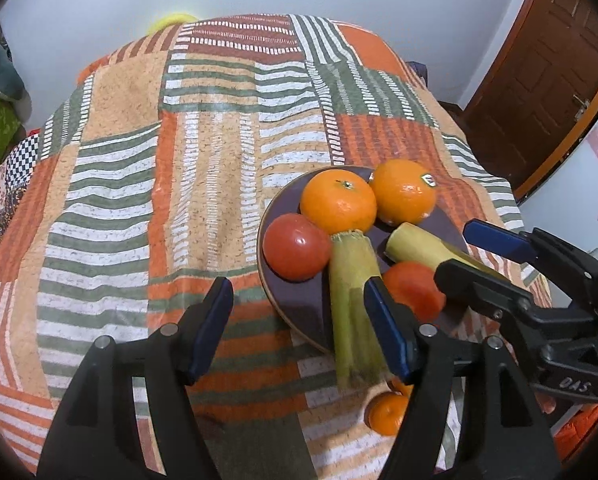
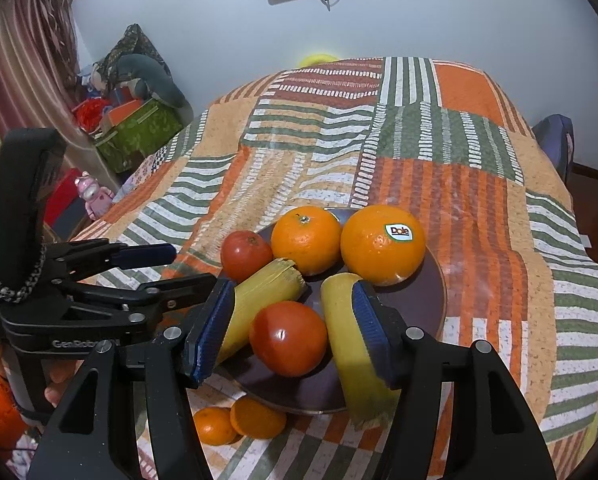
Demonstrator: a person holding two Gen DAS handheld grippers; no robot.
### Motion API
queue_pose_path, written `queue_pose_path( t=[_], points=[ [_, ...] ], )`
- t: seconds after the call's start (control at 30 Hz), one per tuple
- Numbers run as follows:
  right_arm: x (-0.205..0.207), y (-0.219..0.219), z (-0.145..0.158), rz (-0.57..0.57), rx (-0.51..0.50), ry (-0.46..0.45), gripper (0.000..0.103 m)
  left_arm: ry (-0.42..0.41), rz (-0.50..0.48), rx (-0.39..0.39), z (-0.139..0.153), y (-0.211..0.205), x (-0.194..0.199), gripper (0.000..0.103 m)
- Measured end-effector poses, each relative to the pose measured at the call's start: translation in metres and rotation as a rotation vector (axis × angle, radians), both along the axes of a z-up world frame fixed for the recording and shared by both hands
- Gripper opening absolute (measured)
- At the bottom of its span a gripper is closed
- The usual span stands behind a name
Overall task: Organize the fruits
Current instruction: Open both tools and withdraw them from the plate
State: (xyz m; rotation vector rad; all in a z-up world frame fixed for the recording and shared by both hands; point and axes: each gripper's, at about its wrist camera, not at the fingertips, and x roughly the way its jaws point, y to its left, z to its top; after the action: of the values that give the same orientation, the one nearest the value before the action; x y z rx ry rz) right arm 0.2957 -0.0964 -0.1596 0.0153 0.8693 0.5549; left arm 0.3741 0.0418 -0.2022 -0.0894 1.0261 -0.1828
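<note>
- We see a patchwork tablecloth (image 2: 479,200) spreading ahead of both grippers.
- A dark round plate (image 2: 423,300) sits just ahead of the right gripper (image 2: 291,336), holding all the larger fruit.
- Two oranges (image 2: 383,244) lie at the plate's far side; one bears a Dole sticker.
- Two banana pieces (image 2: 263,296) flank the near tomato (image 2: 287,338), which sits between our right gripper's parted jaws, untouched.
- Our left gripper (image 1: 295,324) hovers half-open and empty, left of the plate.
- Two small mandarins (image 2: 239,422) rest on the cloth, below the right gripper.
</note>
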Motion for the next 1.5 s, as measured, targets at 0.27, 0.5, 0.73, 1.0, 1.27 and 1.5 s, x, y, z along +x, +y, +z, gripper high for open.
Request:
queue_pose_path(
  t=[0.27,0.5,0.73,1.0,1.27,1.5],
  points=[
    [-0.016,-0.004,0.013,-0.008,-0.001,-0.016,0.057,-0.036,0.006,0.02,0.025,0.006,-0.03,0.068],
    [-0.035,-0.007,0.023,-0.01,-0.005,-0.03,0.057,-0.078,0.018,0.047,0.047,0.014,-0.059,0.074],
    [-0.053,-0.008,0.018,0.004,-0.044,-0.016,0.057,-0.067,0.029,0.09,0.047,0.032,-0.086,0.074],
    [-0.068,-0.006,-0.003,0.011,-0.069,0.03,0.057,-0.014,0.034,0.11,0.025,0.048,-0.108,0.074],
    [-0.07,0.007,-0.025,0.034,-0.097,0.072,0.046,-0.016,0.022,0.109,0.011,0.047,-0.113,0.073],
    [-0.064,0.011,-0.036,0.03,-0.077,0.111,0.041,-0.009,-0.014,0.096,0.006,0.039,-0.108,0.055]
  ],
)
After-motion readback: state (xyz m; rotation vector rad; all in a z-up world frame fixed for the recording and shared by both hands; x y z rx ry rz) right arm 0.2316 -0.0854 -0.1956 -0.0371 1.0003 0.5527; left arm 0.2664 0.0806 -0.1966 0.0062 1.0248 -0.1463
